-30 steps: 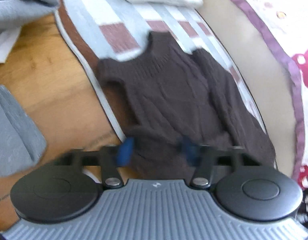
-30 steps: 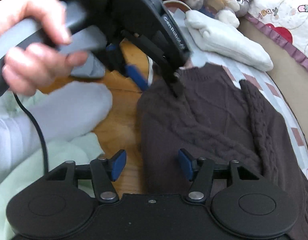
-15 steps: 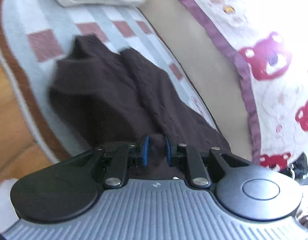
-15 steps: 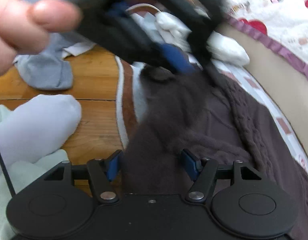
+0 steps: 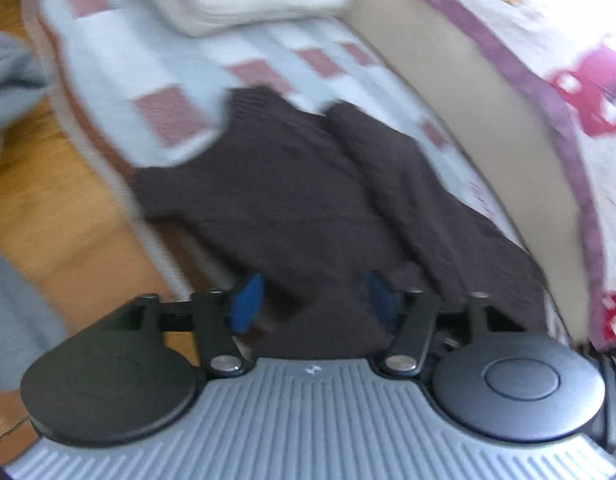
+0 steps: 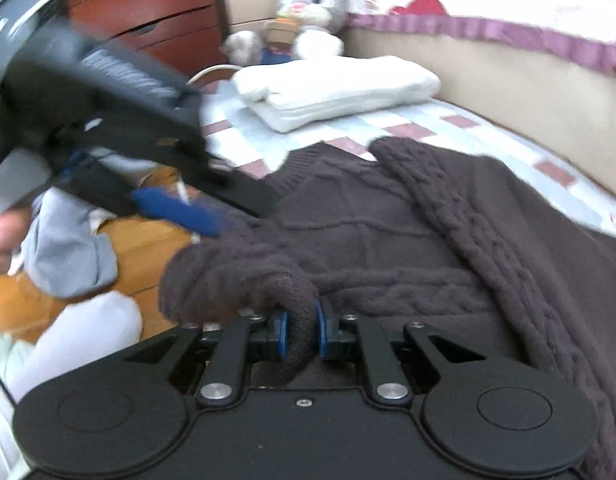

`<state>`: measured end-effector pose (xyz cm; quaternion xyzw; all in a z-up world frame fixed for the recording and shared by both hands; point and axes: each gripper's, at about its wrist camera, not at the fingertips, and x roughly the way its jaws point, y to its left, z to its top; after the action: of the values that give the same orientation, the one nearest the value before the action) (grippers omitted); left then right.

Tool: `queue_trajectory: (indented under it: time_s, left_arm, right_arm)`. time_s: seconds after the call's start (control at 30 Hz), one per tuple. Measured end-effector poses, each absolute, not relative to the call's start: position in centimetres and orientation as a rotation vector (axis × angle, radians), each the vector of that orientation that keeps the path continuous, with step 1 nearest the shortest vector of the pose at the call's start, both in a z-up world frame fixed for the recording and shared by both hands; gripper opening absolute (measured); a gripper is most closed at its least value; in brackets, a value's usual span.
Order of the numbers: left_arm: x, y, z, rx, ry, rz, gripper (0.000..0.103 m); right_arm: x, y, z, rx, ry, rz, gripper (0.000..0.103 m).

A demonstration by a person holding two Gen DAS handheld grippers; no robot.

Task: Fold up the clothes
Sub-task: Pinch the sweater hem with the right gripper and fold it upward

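A dark brown cable-knit sweater (image 5: 292,200) lies on a checked mat, its right sleeve folded in over the body. In the left wrist view my left gripper (image 5: 313,300) hovers over the sweater's near edge. Its jaws are opening and the blue pads stand apart with knit below them, not pressed. In the right wrist view my right gripper (image 6: 302,332) is closing, its pads pinching a rolled fold of the sweater (image 6: 387,240). The left gripper (image 6: 212,204) reaches in from the upper left, just above the sweater's left side.
A folded white garment (image 6: 335,92) lies at the far end of the checked mat (image 5: 120,72). Grey clothes (image 6: 68,256) sit on the wooden floor at left. A plush rabbit (image 6: 308,12) and a drawer cabinet (image 6: 148,12) stand behind. A bed with a patterned quilt (image 5: 567,80) runs along the right.
The left gripper, shut on the sweater half a second ago, now stands open. The right gripper has rolled, shifted over the sweater and closed on a fold of it.
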<state>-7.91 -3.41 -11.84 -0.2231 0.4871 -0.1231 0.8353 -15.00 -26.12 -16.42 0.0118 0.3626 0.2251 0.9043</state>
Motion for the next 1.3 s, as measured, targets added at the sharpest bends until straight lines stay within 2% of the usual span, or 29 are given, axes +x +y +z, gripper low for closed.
queue_trajectory:
  time_s: [0.07,0.13,0.23,0.43,0.47,0.53,0.57,0.6,0.63,0.7,0.77,0.8,0.83,0.93,1.07,1.13,1.17,1.23,1.3]
  left_arm:
    - [-8.0,-3.4,-12.7,-0.489,1.063,-0.260,0.079]
    - [-7.5,-3.3,-13.9,-0.560,1.111,-0.271,0.079]
    - [-6.7,-2.9,-15.0,-0.691,1.091,-0.291,0.079]
    - [-2.9,-3.2,-16.8,-0.691,1.056,-0.215,0.092]
    - [-2.4,-3.3,-16.8,-0.691,1.040,-0.221,0.089]
    - [-2.2,-4.0,-16.3,-0.651,1.000,-0.259,0.053]
    - [-2.2,-4.7,-16.0,-0.600,0.994,-0.280,0.015]
    - [-2.2,-5.4,-15.6,-0.548,0.988,-0.301,0.009]
    - [-2.4,-6.0,-14.9,-0.520,0.968,-0.327,0.009]
    - [-3.3,-7.0,-13.0,-0.506,0.892,-0.390,0.009]
    - [-4.8,-9.3,-9.9,-0.373,0.791,-0.454,0.009]
    - [-5.8,-10.7,-8.4,-0.291,0.738,-0.496,0.009]
    - [-6.9,-12.3,-7.2,-0.215,0.693,-0.552,0.009]
    - [-10.0,-17.5,-5.4,-0.046,0.625,-0.730,0.009]
    - [-11.1,-24.6,-8.5,0.134,0.795,-0.928,0.016]
    - [-10.8,-26.7,-11.3,0.250,0.921,-0.897,0.029]
    - [-10.6,-27.1,-12.4,0.271,0.974,-0.875,0.042]
    - [-10.1,-27.0,-13.8,0.239,1.045,-0.855,0.046]
    - [-9.9,-26.2,-13.0,0.184,1.039,-0.869,0.056]
  right_arm:
    - [-14.4,-27.1,-16.7,0.091,0.766,0.448,0.014]
    - [-14.0,-27.9,-17.0,0.150,0.782,0.438,0.014]
    - [-13.7,-28.5,-17.4,0.213,0.805,0.443,0.016]
    - [-13.7,-28.3,-17.7,0.221,0.813,0.464,0.017]
    - [-13.7,-28.2,-17.6,0.211,0.813,0.474,0.017]
    - [-13.9,-27.9,-17.5,0.187,0.812,0.497,0.017]
    - [-13.9,-27.7,-17.3,0.166,0.817,0.520,0.017]
    - [-14.0,-27.5,-17.1,0.143,0.822,0.544,0.019]
    - [-13.7,-27.5,-16.8,0.123,0.871,0.606,0.024]
    - [-13.2,-28.0,-15.7,0.095,0.960,0.682,0.020]
    - [-13.3,-31.2,-13.3,0.172,0.947,0.655,0.037]
    - [-13.5,-33.3,-12.1,0.225,0.928,0.643,0.051]
    - [-13.5,-35.9,-11.4,0.301,0.911,0.602,0.060]
    - [-13.1,-43.6,-11.2,0.547,0.915,0.440,0.062]
    - [-13.4,-50.4,-13.9,0.783,0.901,0.255,0.062]
    - [-13.3,-51.3,-15.3,0.830,0.909,0.210,0.063]
    - [-13.3,-51.8,-15.9,0.853,0.914,0.187,0.063]
    - [-12.6,-50.3,-16.5,0.834,0.934,0.226,0.063]
    - [-11.8,-48.5,-16.8,0.792,0.949,0.278,0.063]
